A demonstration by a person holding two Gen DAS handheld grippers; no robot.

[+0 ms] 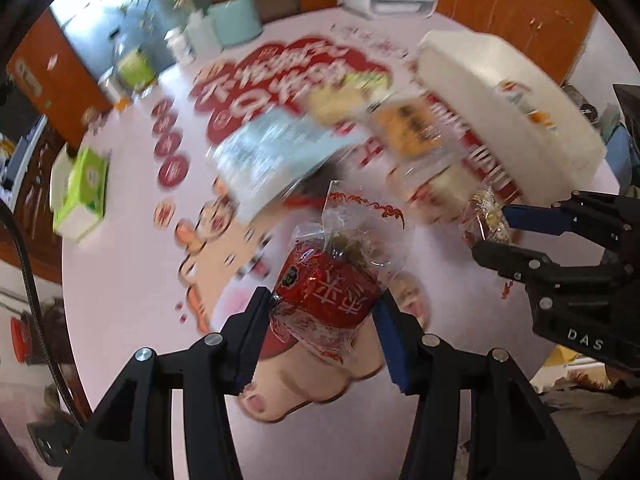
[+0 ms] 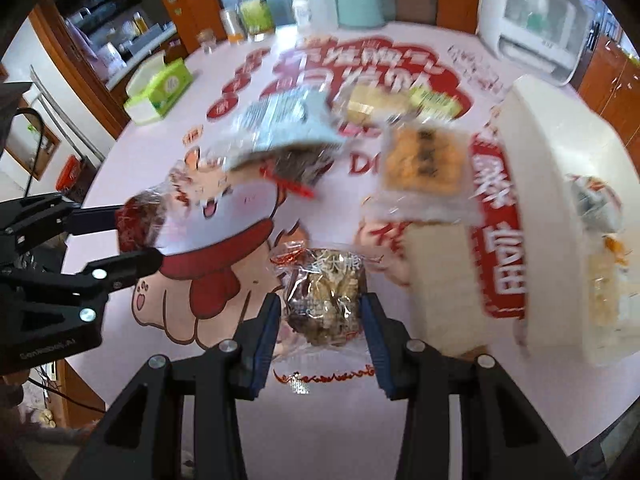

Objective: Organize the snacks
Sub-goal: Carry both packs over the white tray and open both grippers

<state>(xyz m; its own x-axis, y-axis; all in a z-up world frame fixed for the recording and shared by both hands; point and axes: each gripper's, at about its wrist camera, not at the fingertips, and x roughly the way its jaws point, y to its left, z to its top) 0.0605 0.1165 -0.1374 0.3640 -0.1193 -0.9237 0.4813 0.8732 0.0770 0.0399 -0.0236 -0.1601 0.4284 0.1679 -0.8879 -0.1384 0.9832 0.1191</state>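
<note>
My left gripper is shut on a red wrapped snack in a clear crinkly wrapper, lifted above the table. My right gripper is shut on a brown nut-brittle snack in a clear wrapper. Each gripper shows in the other's view: the right gripper with its brown snack, the left gripper with its red snack. More snacks lie blurred on the table: a pale blue packet, an orange cracker pack, yellow biscuits. A white bin stands at the right.
The round table has a pink cloth with red print and a cartoon figure. A green tissue box sits near its left edge. Jars, bottles and a mint canister line the far edge, beside a white appliance.
</note>
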